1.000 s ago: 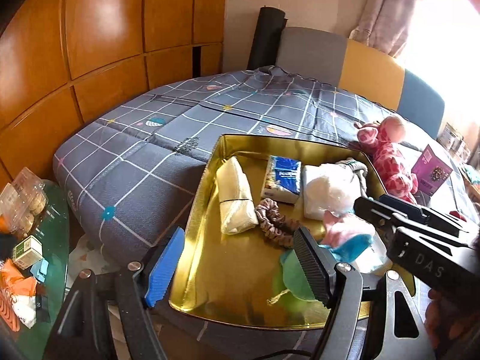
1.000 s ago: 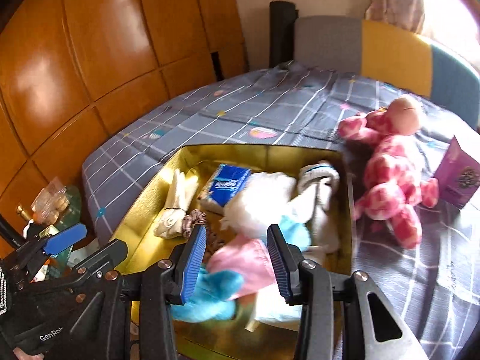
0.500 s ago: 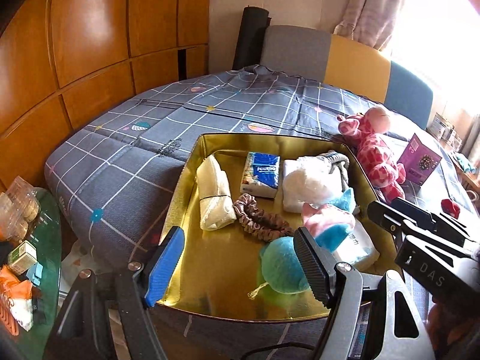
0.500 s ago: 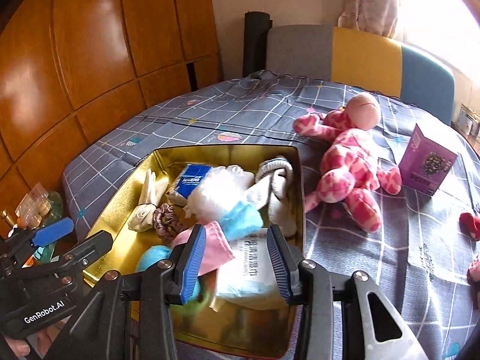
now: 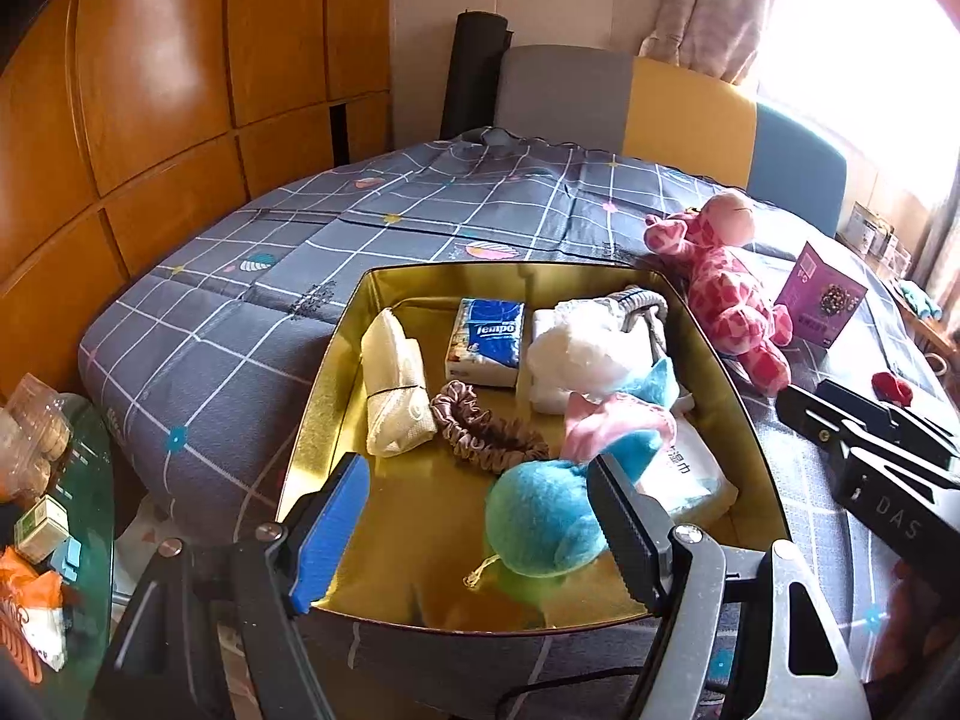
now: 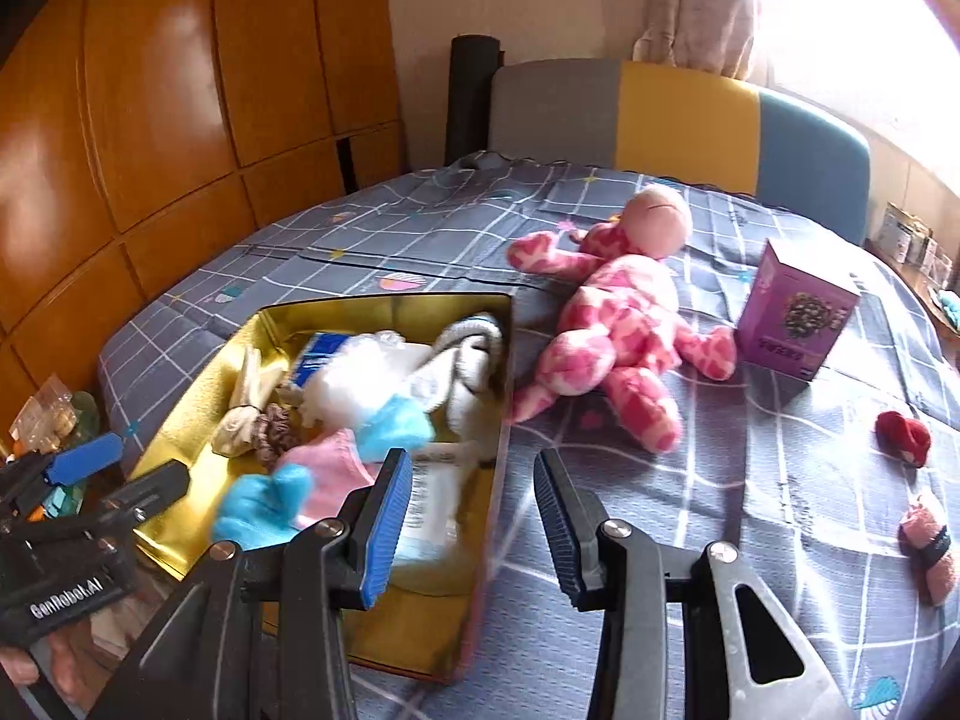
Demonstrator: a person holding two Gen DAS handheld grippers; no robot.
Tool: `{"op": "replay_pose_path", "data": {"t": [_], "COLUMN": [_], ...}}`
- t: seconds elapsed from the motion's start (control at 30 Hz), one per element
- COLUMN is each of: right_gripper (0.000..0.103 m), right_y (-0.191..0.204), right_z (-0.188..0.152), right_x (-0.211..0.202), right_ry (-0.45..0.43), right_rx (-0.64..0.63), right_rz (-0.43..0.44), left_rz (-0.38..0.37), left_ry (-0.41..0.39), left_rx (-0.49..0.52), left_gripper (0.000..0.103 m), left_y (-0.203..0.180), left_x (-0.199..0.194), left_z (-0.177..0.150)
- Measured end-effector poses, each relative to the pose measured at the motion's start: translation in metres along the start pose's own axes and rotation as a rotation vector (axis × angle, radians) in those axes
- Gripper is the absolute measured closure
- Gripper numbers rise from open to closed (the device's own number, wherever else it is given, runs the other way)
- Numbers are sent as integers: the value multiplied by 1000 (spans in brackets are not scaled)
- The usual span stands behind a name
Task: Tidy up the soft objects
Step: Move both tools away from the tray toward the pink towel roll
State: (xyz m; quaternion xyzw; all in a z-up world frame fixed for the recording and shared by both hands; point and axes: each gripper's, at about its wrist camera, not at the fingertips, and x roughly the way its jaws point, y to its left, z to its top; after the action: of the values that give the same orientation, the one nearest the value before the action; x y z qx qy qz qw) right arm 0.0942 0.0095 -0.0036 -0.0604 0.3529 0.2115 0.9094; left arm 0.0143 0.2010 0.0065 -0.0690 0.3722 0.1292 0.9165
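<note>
A gold tin box [image 5: 336,372] [image 6: 180,420] lies on the bed and holds a blue and pink plush toy [image 5: 552,516] [image 6: 324,480], a tissue pack [image 5: 489,339], a cream cloth roll [image 5: 396,396], a scrunchie [image 5: 480,432], white fluff [image 5: 588,354] and a wipes pack [image 5: 684,474]. A pink giraffe plush [image 6: 612,330] [image 5: 726,294] lies on the bedspread right of the box. My left gripper [image 5: 480,534] is open over the box's near edge. My right gripper [image 6: 474,528] is open and empty above the box's right wall.
A purple carton [image 6: 792,318] stands right of the giraffe. A red soft item [image 6: 900,438] and a pink rolled item [image 6: 930,546] lie at the right. A glass side table with clutter [image 5: 42,528] is at the left. A wooden wall and chairs [image 6: 678,114] stand behind.
The right gripper has let go of the blue and pink plush, which now lies in the box. It has swung right towards the giraffe. The left gripper pulled back slightly.
</note>
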Motion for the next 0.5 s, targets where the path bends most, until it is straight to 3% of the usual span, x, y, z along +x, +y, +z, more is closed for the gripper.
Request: {"op": "replay_pose_path", "data": {"t": [0.5], "right_gripper": [61], "right_y": [-93], "right_z": [-7], "right_x": [-28], "right_ry": [11], "right_rx": [43], "right_rz": [-146], "left_rz": [-29], "left_ry": [-19], "left_rx": [90], "left_gripper": [27], "left_y": [-36], "left_x": [-5], "left_z": [10]}}
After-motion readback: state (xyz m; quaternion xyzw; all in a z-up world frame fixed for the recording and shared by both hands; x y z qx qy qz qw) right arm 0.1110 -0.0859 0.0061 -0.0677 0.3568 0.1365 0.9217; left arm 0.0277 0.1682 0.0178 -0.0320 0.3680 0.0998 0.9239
